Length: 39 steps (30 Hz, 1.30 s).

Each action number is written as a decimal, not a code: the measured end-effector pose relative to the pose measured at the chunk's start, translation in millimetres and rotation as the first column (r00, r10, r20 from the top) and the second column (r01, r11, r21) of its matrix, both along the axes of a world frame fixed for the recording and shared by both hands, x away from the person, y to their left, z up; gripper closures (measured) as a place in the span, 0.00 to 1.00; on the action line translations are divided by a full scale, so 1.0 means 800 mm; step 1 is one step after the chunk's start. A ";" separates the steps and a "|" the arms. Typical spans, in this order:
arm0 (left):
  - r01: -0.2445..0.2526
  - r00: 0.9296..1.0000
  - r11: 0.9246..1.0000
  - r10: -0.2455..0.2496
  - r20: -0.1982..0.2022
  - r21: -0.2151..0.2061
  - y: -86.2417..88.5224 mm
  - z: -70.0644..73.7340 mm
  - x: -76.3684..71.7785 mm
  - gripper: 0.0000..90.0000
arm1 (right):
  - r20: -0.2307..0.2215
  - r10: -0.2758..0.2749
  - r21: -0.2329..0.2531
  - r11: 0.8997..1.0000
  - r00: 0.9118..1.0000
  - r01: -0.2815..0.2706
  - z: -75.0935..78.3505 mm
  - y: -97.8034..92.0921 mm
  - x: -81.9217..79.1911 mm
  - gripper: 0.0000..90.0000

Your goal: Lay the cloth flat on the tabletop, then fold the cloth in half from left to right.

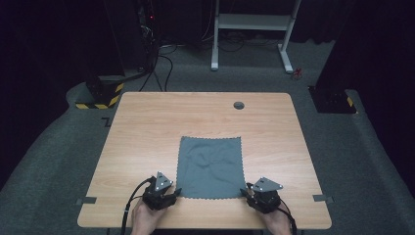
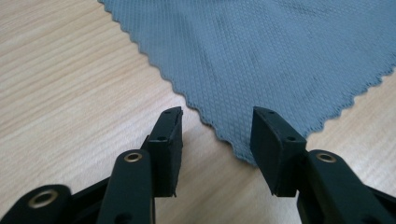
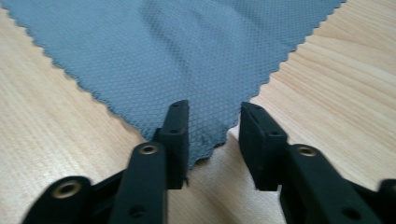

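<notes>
The cloth (image 1: 210,167) lies flat at the desk's (image 1: 147,127) near middle. Both hand-held grippers, left (image 1: 161,195) and right (image 1: 258,196), gape wide at its near corners. Slide each lower jaw under a corner, then pinch together.

One grey cloth (image 1: 210,166), one wooden table (image 1: 147,127), two tongs: left tongs (image 1: 172,192), right tongs (image 1: 246,192)

The cloth (image 2: 261,51) is grey, matt, finely woven, with pinked edges; the surface (image 2: 60,84) is pale, smooth wood-grain; the fingers (image 2: 169,140) are matt black plastic.
</notes>
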<state>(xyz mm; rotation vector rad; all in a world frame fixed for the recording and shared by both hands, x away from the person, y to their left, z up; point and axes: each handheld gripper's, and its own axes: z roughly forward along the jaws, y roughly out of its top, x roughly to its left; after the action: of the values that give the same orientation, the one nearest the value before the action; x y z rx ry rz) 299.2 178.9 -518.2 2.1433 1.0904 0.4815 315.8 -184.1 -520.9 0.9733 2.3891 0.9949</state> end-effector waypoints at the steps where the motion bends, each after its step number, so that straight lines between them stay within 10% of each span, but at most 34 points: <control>1: 0.006 1.000 1.000 -0.006 0.016 0.010 0.001 -0.001 -0.003 0.57 | -0.005 -0.003 0.001 1.000 1.000 0.003 0.001 0.000 0.001 0.64; 12: 0.029 0.999 0.998 -0.028 0.027 -0.051 0.004 0.000 0.007 0.48 | 0.028 0.036 0.062 0.997 0.999 -0.037 0.010 0.037 0.023 0.60; 25: -0.072 0.996 0.996 0.074 0.045 -0.054 -0.014 -0.010 0.089 0.46 | 0.010 0.033 0.010 0.999 0.999 -0.033 -0.003 0.072 0.041 0.60; 39: -0.108 0.993 0.992 0.110 0.038 -0.059 -0.012 -0.011 0.092 0.36 | -0.028 0.021 0.041 0.999 0.999 -0.019 -0.003 0.069 0.044 0.58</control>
<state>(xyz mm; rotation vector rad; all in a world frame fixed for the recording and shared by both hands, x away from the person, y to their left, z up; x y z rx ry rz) 372.7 169.1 -527.0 2.0236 1.1884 0.5362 351.4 -128.8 -523.5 0.9862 2.4151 1.0475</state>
